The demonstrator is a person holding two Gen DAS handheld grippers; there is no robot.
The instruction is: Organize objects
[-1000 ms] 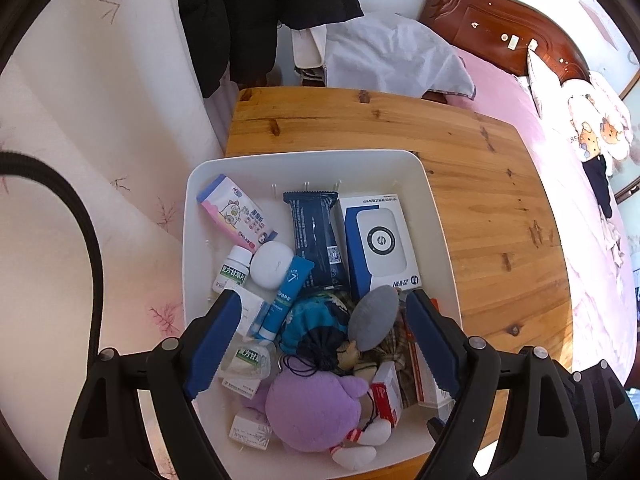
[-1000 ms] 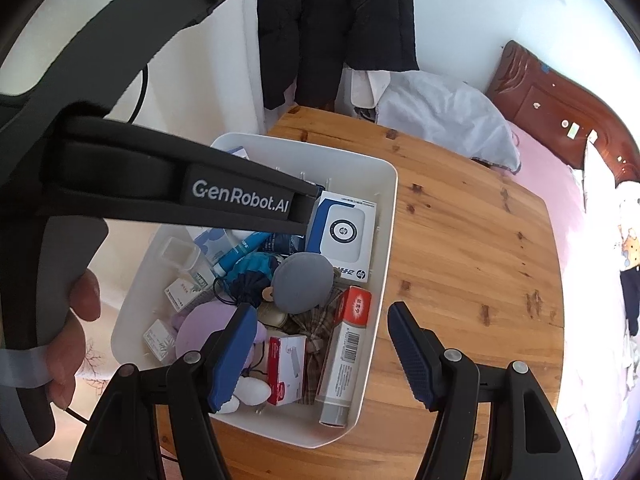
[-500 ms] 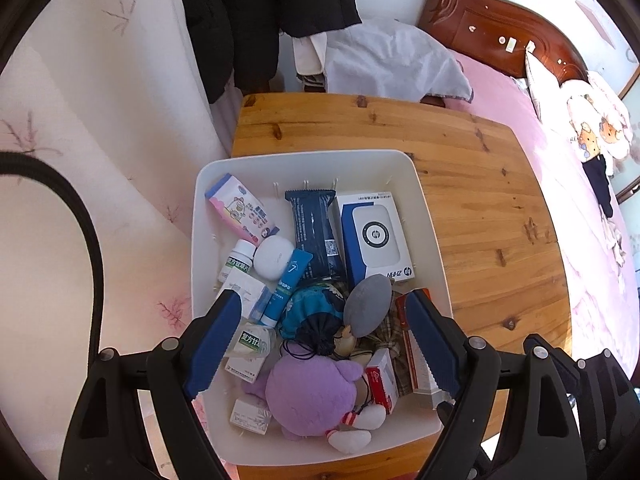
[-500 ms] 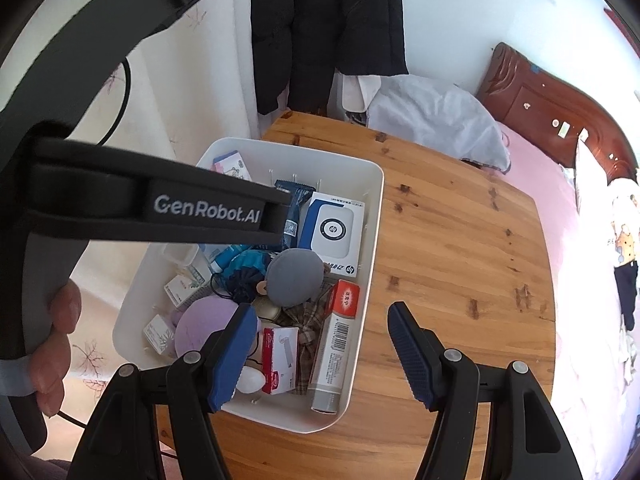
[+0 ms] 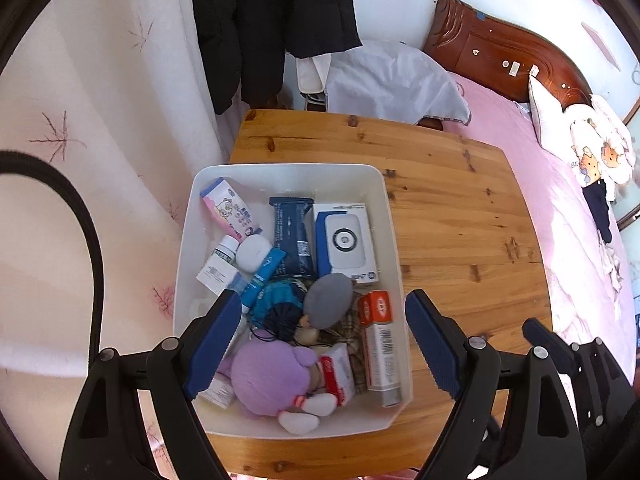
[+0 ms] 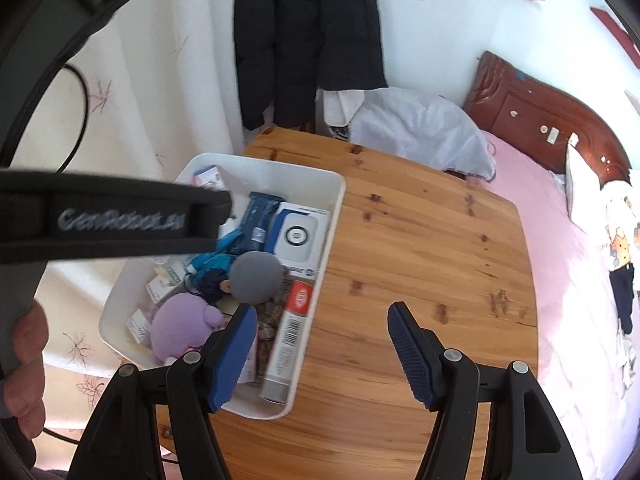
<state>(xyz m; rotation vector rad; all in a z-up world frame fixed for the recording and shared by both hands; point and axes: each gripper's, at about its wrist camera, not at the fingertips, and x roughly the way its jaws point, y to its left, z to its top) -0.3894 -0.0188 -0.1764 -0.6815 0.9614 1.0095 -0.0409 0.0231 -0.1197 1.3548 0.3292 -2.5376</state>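
Observation:
A white plastic bin (image 5: 390, 216) (image 6: 332, 216) stands on the left part of a wooden table (image 5: 460, 216) (image 6: 420, 240). It holds a purple plush toy (image 5: 268, 376) (image 6: 176, 324), a grey round pad (image 5: 330, 306) (image 6: 256, 276), a white and blue box (image 5: 346, 240) (image 6: 298, 236), a dark blue packet (image 5: 292, 236), a red and white tube box (image 5: 378, 344) (image 6: 290, 332) and several small medicine boxes. My left gripper (image 5: 316, 344) hangs open above the bin's near half, nothing between its fingers. My right gripper (image 6: 322, 350) stands open above the bin's right rim and the bare wood.
A bed with a pink cover (image 5: 560, 208) and a dark wooden headboard (image 5: 500, 52) lies along the table's right. Dark coats (image 5: 272, 20) hang at the far wall, a white bag (image 5: 392, 80) below them. A pale curtain (image 5: 100, 120) borders the table's left. A person's hand (image 6: 24, 360) holds the left gripper's handle.
Both grippers have drawn back and up from the bin, so more of the bin and table shows. Their jaws stand the same width as before.

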